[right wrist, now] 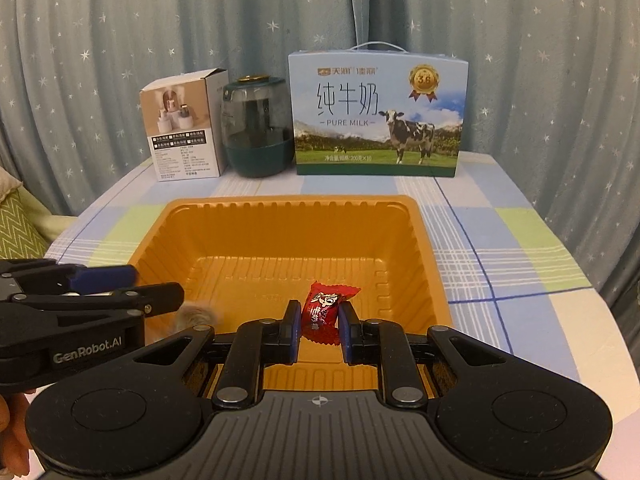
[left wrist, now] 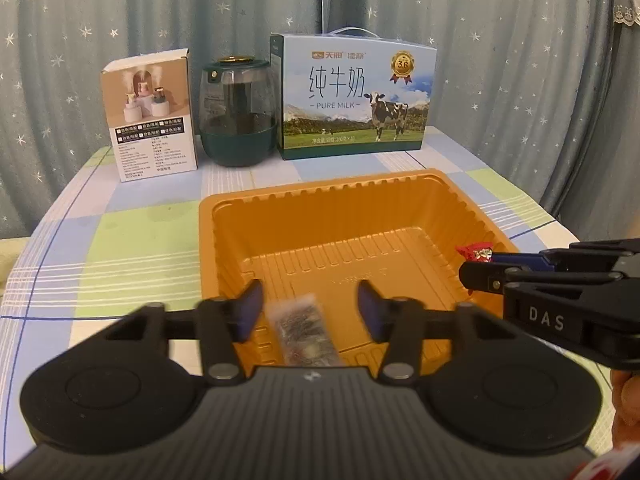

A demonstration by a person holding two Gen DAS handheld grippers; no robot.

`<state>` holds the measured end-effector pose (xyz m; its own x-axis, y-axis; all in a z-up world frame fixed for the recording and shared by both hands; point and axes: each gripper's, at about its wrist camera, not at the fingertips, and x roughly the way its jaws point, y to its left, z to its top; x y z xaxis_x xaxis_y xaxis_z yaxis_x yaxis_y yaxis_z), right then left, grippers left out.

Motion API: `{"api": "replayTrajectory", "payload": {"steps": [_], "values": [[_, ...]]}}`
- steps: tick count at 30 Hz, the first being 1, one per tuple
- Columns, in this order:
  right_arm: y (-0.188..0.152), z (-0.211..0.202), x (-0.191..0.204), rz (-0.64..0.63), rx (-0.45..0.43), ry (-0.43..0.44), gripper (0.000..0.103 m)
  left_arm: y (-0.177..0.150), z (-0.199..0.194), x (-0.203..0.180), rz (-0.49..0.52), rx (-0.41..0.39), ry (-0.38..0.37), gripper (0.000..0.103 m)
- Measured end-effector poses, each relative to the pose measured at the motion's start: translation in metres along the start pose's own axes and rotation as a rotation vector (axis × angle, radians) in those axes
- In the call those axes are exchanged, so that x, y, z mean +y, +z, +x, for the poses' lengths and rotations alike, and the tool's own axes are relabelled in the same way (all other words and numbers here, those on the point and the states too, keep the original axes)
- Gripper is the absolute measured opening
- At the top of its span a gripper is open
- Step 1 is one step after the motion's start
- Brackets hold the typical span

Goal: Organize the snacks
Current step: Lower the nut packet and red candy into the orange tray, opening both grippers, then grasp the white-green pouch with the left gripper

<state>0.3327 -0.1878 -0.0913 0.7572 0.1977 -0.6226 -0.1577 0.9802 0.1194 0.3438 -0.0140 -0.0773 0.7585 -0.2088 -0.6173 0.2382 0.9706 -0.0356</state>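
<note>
The right gripper clamps a red foil-wrapped candy over the ribbed orange plastic tray. Beside it, the left gripper stands apart, a blurred clear-wrapped dark snack bar loose between its fingers. Beyond stand a white carton, green jar and milk box.

Tray on table, small box, jar, milk carton behind

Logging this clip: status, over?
Left gripper open, clear-wrapped snack blurred between its fingers. Right gripper shut on red candy. Both over orange tray; nothing blocking.
</note>
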Motion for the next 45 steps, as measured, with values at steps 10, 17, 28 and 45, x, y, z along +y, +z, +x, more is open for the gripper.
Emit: {"api": "replayTrajectory", "payload": {"steps": [10, 17, 28, 45], "values": [[0.003, -0.001, -0.009, 0.064, -0.022, 0.035, 0.042, 0.002, -0.018, 0.010, 0.015, -0.051, 0.062, 0.080], [0.007, -0.024, -0.013, 0.066, -0.080, 0.019, 0.060, 0.000, -0.034, 0.017, -0.002, -0.073, 0.092, 0.087], [-0.039, -0.123, -0.008, 0.058, -0.118, -0.023, 0.071, -0.031, -0.115, 0.004, -0.064, -0.111, 0.136, 0.103], [-0.134, -0.232, 0.008, 0.152, -0.040, -0.044, 0.092, -0.132, -0.209, -0.020, -0.161, 0.016, 0.174, 0.103]]}}
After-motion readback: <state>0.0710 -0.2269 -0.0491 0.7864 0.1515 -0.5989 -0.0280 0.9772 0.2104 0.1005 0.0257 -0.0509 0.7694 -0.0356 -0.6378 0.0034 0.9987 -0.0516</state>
